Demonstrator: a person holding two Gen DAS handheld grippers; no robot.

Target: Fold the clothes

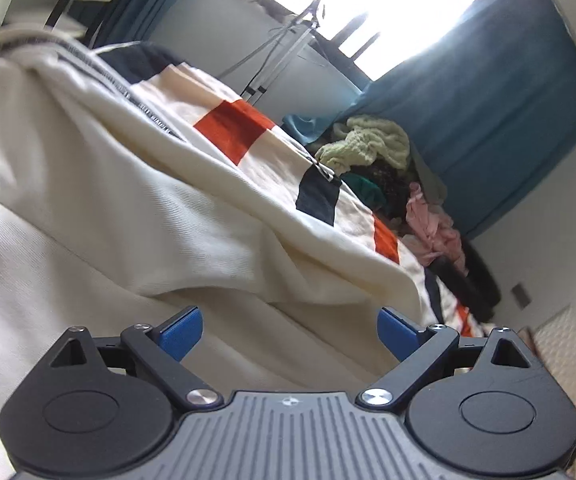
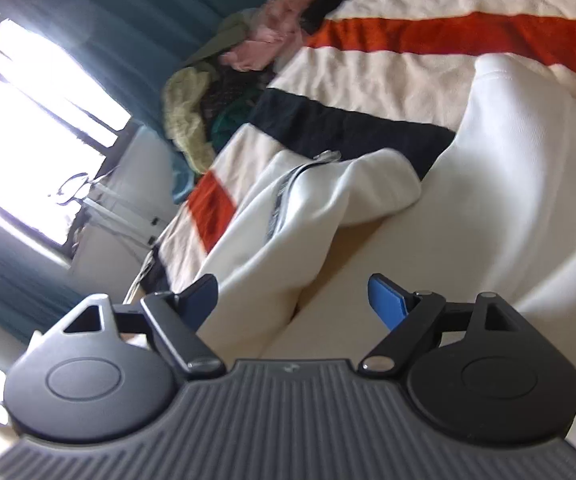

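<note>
Left tool wide open, empty; right tool likewise, nothing gripped. Just ahead of both: cream zip garment, rumpled on striped bedspread. Beyond, heap of unfolded clothes by teal curtain. Risk: grabbing several bunched layers, or bedspread underneath, giving a skewed fold; zipper edge hard to pinch cleanly.

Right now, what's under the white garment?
The white garment lies on the striped cream, red and navy bedspread, visible past its edges. Whatever is directly beneath it is covered.
</note>
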